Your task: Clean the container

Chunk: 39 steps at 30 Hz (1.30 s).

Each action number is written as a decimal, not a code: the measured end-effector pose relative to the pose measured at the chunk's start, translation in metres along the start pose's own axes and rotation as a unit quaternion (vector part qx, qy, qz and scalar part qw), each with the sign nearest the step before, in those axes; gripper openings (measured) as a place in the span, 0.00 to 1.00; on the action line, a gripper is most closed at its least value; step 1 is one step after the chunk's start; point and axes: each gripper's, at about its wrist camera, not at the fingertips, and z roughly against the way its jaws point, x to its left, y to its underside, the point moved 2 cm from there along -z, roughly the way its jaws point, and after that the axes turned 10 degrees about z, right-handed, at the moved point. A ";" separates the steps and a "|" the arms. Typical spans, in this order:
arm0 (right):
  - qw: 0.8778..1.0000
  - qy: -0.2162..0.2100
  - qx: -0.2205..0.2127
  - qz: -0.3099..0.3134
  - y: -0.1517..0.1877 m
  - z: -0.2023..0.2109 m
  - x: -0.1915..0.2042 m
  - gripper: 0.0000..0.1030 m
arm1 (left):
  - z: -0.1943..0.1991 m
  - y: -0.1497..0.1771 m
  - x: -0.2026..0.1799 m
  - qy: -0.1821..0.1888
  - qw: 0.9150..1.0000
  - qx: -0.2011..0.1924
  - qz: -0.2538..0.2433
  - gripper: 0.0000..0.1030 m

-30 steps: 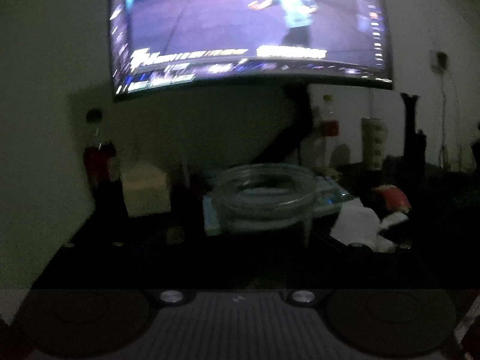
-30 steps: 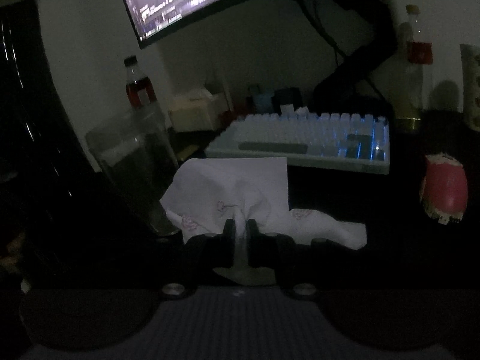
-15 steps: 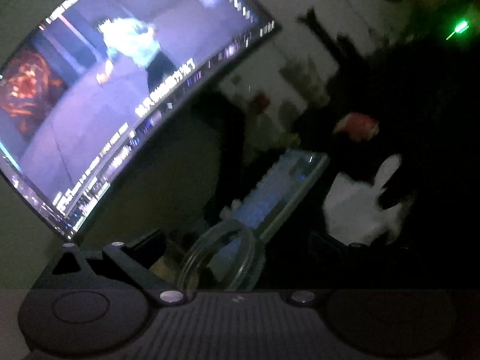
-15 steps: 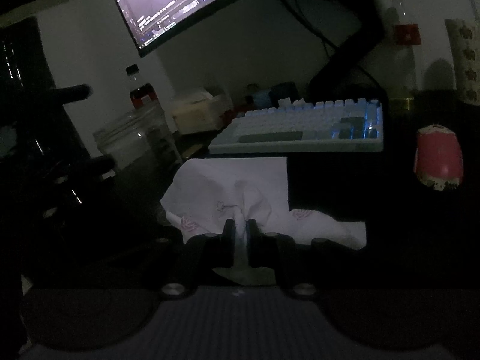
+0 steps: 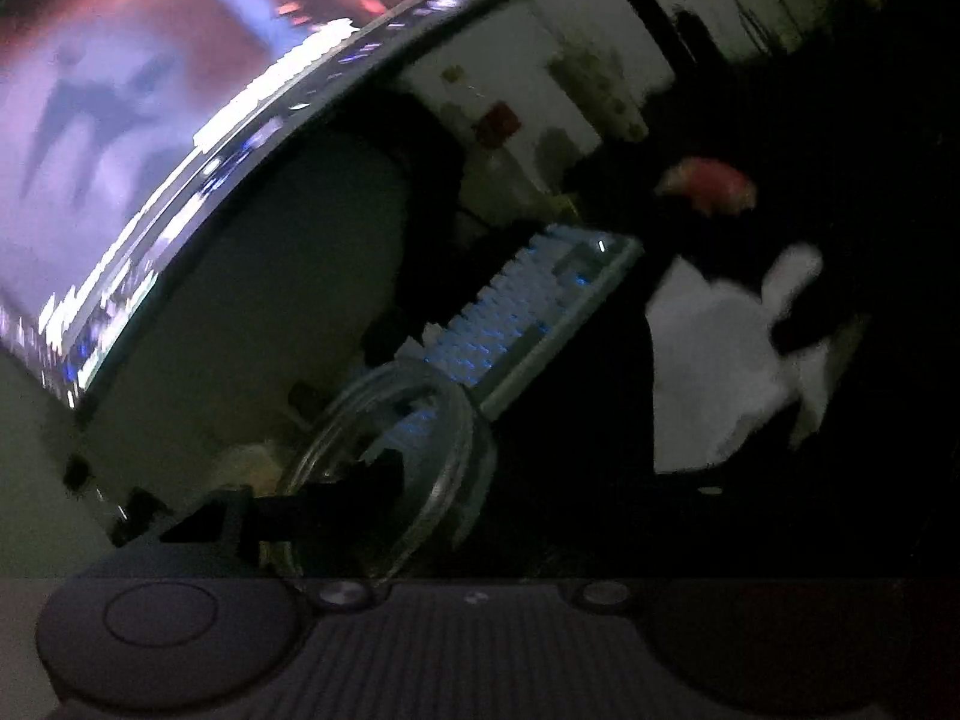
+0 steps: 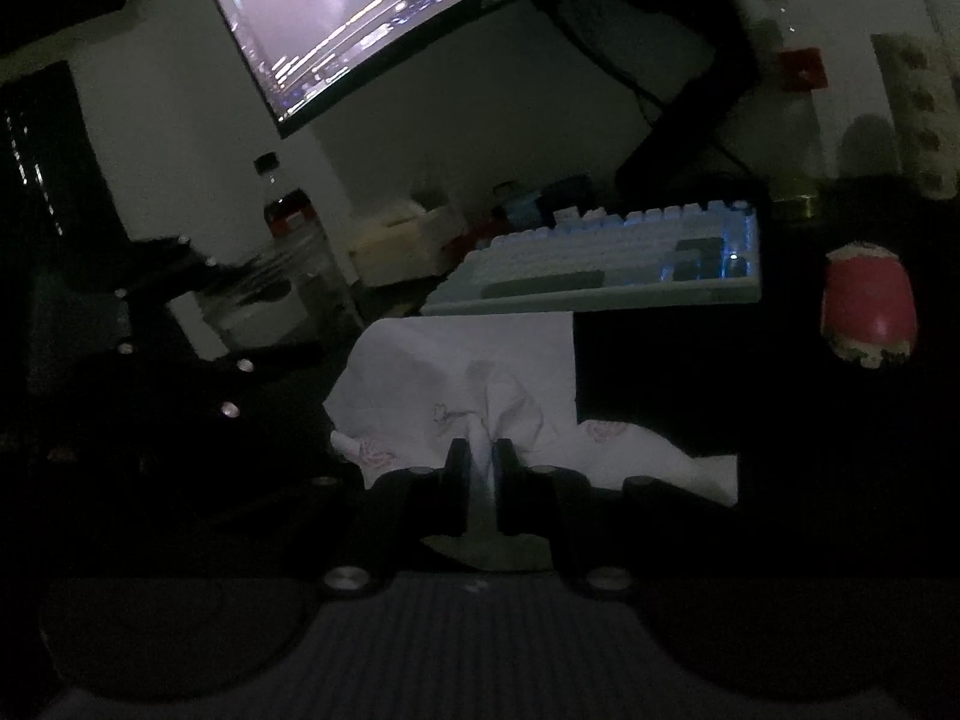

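The left gripper (image 5: pixel 390 480) has rolled to one side since a second ago, so its view of the desk now sits tilted, and its jaws have just been closing; the clear container (image 5: pixel 396 468) stands between them, with one dark finger (image 5: pixel 336 495) lying across the rim into the mouth. Whether the pads already press on the wall cannot be told in the dim, blurred view. In the judgement of this moment, the container is being secured so that it can be wiped. The right gripper (image 6: pixel 480 468) holds a narrow, clamped grip on a fold of the white tissue (image 6: pixel 468 384), which hangs just beside the container on its right. The container itself stands in front of the left end of the keyboard (image 6: pixel 600 264), below the lower left corner of the curved monitor (image 6: pixel 372 6). Behind the container stands a dark bottle (image 6: pixel 285 204), touching or nearly so; a pale box (image 6: pixel 402 240) lies further along the keyboard's rear edge. A red-and-white object (image 6: pixel 870 306) sits well apart, beyond the keyboard's right end. The nearest obstruction to any tilting of the container is the bottle; the keyboard edge limits travel of the tissue.
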 end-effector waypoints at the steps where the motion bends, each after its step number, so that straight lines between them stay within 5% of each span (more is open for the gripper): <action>1: 1.000 0.000 0.000 -0.002 0.000 0.000 0.000 0.10 | 0.002 0.000 0.006 0.010 1.000 -0.001 0.023 0.40; 5: 1.000 0.005 -0.002 -0.003 0.000 0.003 0.002 0.10 | 0.008 0.010 0.024 0.023 0.997 -0.007 0.078 0.34; 8: 1.000 0.004 -0.005 -0.005 -0.002 0.005 0.005 0.10 | 0.010 0.022 0.039 0.048 0.992 -0.004 0.115 0.17; 11: 1.000 0.004 -0.008 -0.007 -0.001 0.007 0.007 0.10 | 0.012 0.037 0.054 0.053 0.988 -0.003 0.145 0.16; 21: 1.000 -0.002 -0.015 -0.027 0.008 0.005 0.018 0.10 | 0.028 0.105 0.083 0.136 0.947 -0.043 0.287 0.16; 25: 0.998 0.057 -0.023 0.001 0.012 0.001 0.026 0.10 | 0.003 0.127 0.071 0.185 0.928 0.018 0.323 0.19; 29: 0.996 0.084 0.018 0.035 0.013 -0.016 0.023 0.10 | -0.005 0.120 0.051 0.166 0.938 0.011 0.303 0.20; 34: 0.992 0.089 0.077 0.038 0.007 -0.037 0.011 0.16 | -0.012 0.114 0.042 0.130 0.935 0.008 0.329 0.32; 39: 0.993 0.086 0.073 0.025 0.008 -0.042 0.006 0.21 | -0.003 0.113 0.036 0.074 0.937 -0.029 0.340 0.32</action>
